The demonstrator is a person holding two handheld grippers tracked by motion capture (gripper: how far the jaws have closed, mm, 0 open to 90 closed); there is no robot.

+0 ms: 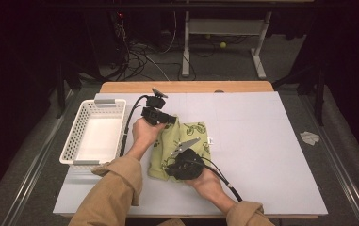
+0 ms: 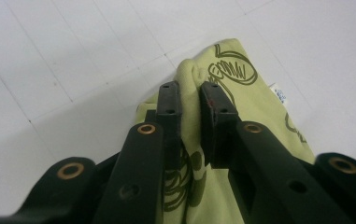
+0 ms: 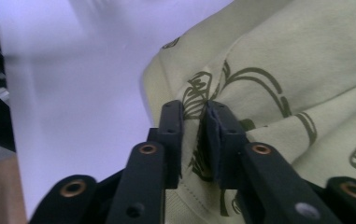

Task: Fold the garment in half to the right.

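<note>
A light green cloth (image 1: 197, 133) with dark printed drawings lies rumpled on the white table (image 1: 262, 141). My left gripper (image 1: 169, 119) is at the cloth's far left corner. In the left gripper view its jaws (image 2: 190, 88) are shut on a raised fold of the cloth (image 2: 259, 107). My right gripper (image 1: 172, 165) sits low over the cloth's near edge, a grey plate on top of it. In the right gripper view its jaws (image 3: 195, 108) stand slightly apart, with the cloth (image 3: 278, 56) and its hem between them and the pads not pressing on it.
A white lattice basket (image 1: 73, 136) stands at the table's left edge, close to my left forearm. A wooden strip (image 1: 186, 87) borders the far side of the table. Cables and a desk frame lie on the floor beyond.
</note>
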